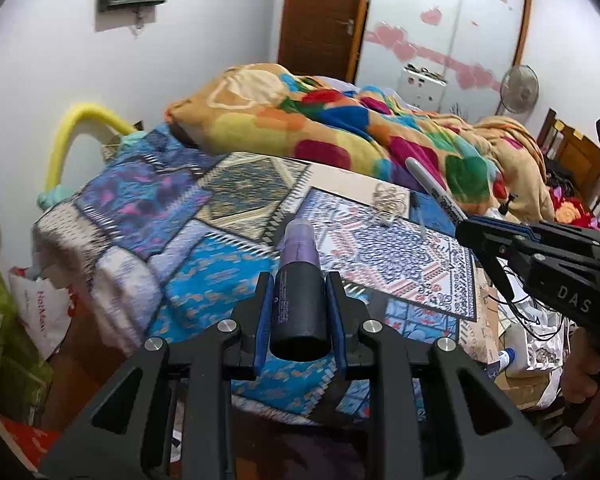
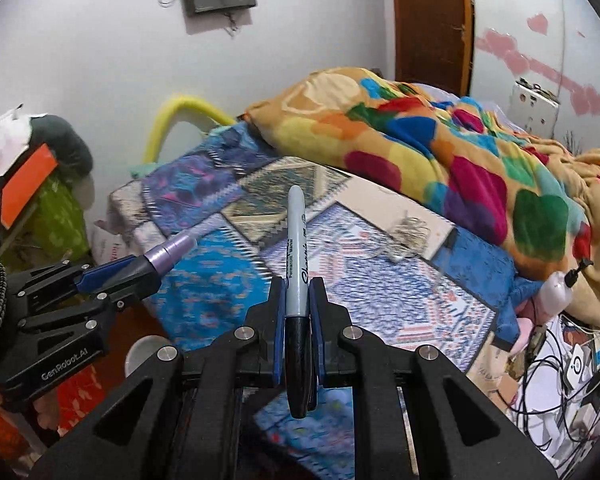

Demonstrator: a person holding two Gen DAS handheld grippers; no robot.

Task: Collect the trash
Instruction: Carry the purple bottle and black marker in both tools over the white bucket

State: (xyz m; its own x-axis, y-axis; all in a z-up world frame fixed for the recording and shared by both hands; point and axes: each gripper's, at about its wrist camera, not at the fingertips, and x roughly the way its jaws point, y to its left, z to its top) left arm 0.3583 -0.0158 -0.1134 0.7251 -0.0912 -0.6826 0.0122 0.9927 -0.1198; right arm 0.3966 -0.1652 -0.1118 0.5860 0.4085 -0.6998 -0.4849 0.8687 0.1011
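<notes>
My left gripper (image 1: 299, 285) is shut on a black tube with a purple cap (image 1: 299, 280), held above the patterned bedspread (image 1: 220, 280). It also shows at the left of the right wrist view (image 2: 140, 270), with the tube (image 2: 168, 254) pointing right. My right gripper (image 2: 298, 286) is shut on a grey Sharpie marker (image 2: 297, 248), tip pointing away. In the left wrist view the right gripper (image 1: 466, 226) enters from the right with the marker (image 1: 432, 188). A small crumpled silvery scrap (image 1: 388, 204) lies on the bedspread ahead, also in the right wrist view (image 2: 408, 236).
A colourful blanket (image 1: 340, 128) is heaped on the bed behind. Cables, boxes and a bottle clutter the right side (image 2: 560, 372). Bags (image 1: 44, 312) sit on the floor at left. A yellow foam tube (image 1: 80, 120) arches by the wall.
</notes>
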